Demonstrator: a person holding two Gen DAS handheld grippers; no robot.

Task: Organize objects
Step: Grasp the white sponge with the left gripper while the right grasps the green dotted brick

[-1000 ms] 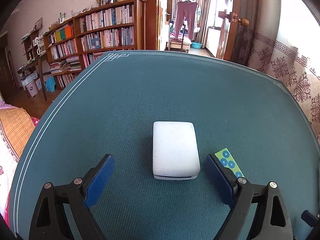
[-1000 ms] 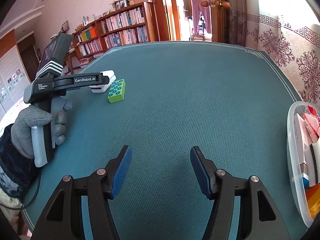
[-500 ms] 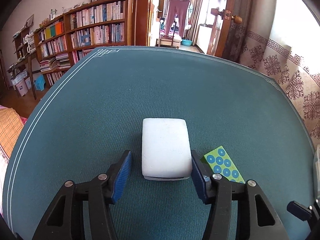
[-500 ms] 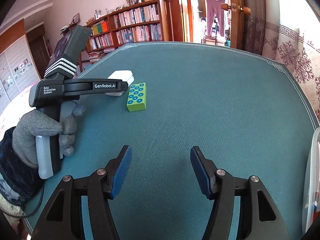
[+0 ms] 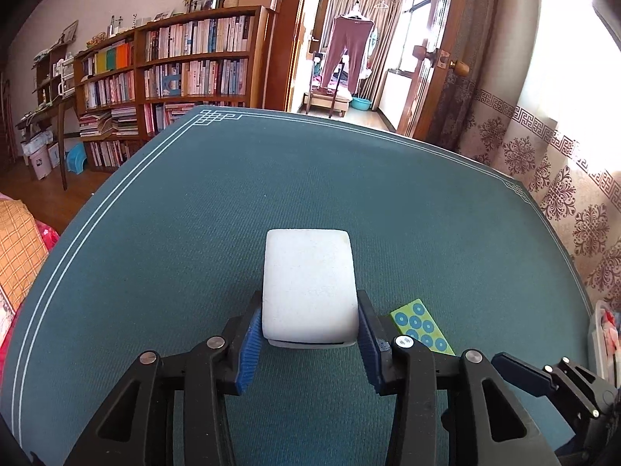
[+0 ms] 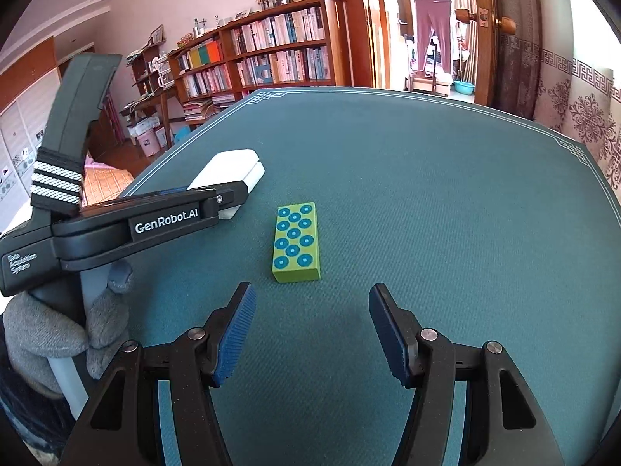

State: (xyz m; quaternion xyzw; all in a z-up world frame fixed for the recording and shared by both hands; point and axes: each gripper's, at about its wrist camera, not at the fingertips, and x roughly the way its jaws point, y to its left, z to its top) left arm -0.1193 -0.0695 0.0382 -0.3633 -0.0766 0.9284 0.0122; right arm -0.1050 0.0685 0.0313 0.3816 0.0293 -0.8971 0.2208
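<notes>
- Table: teal cloth with a white border line. Its left edge curves from 8 to 11 o'clock in the left wrist view, and the far edge runs across 12. The far half is open cloth.
- Left gripper: jaws closing, with the white box between them. The blue pads sit against both of its long sides at the near end; the box lies flat on the cloth, reaching away toward 12.
- A gloved hand holds the left gripper's handle at 8 o'clock in the right wrist view.
- Green block: blue dots on top, flat on the cloth, just beside the white box at its 3 o'clock and apart from it. In the right wrist view it lies at 12 ahead of the right gripper, not between the fingers.
- Right gripper: jaws spread, nothing between them, over bare cloth.
- Clear bin: at the table's right edge, 4 o'clock in the left wrist view, only partly in frame.
- Count: one white box, one green block, one bin, two grippers.
</notes>
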